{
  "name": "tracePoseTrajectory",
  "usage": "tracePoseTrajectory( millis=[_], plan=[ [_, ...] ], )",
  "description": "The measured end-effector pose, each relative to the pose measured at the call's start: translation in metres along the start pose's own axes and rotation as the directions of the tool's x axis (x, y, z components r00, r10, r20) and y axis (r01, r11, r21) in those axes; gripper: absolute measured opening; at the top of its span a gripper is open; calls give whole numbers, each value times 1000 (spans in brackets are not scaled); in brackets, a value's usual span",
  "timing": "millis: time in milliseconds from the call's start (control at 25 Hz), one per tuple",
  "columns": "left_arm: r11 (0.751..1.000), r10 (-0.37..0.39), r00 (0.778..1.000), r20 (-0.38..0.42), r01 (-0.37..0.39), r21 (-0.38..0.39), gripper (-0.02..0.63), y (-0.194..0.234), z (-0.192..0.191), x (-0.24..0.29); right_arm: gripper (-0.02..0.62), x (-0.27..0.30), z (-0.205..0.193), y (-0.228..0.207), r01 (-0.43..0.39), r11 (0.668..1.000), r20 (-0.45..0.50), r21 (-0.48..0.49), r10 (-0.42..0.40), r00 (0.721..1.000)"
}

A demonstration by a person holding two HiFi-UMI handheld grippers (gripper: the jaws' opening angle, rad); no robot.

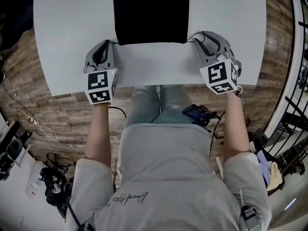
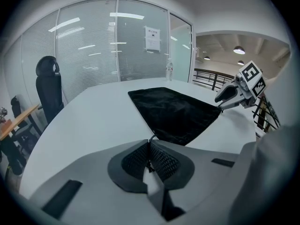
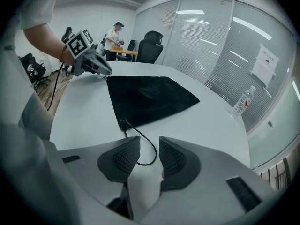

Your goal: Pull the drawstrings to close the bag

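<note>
Bag (image 1: 150,13): black, flat on the desk (image 1: 72,32), at mid-width, near hem set back from the near edge.
Left gripper (image 2: 150,146): jaws together, pinching the left drawstring (image 2: 152,138) at the bag's near left corner.
Right gripper (image 3: 149,146): jaws apart by the near right corner.
Right drawstring (image 3: 153,150): loops slack between them.

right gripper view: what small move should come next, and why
Probably close the open right tongs on the thin black drawstring loop lying between them. The left tongs are already shut on the other cord of the flat black fabric bag, so both could then pull outward.
</note>
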State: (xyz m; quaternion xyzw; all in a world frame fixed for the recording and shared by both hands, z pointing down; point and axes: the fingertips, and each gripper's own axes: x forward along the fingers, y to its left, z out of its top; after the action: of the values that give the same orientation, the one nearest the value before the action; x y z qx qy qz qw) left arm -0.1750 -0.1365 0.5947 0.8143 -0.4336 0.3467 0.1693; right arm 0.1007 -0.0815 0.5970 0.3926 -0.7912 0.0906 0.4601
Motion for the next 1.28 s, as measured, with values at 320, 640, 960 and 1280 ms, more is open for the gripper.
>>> tracePoseTrajectory(
  millis=[320,640,960,1280],
  plan=[
    [1000,-2,1000,8,2,-3,15,-1,3,-5,162,11,10,21,-217,968,-20,-128,216,976],
    [1000,-3,1000,8,3,-12,15,0,2,-7,83,17,14,35,-372,905,-64,-207,366,928],
    [999,10,1000,2,-10,-48,15,5,-2,-10,48,14,3,11,-142,986,-3,-83,142,990],
    [997,14,1000,-5,-14,-82,15,3,-4,-13,41,12,-9,-16,111,992,-4,65,-111,994]
  ],
)
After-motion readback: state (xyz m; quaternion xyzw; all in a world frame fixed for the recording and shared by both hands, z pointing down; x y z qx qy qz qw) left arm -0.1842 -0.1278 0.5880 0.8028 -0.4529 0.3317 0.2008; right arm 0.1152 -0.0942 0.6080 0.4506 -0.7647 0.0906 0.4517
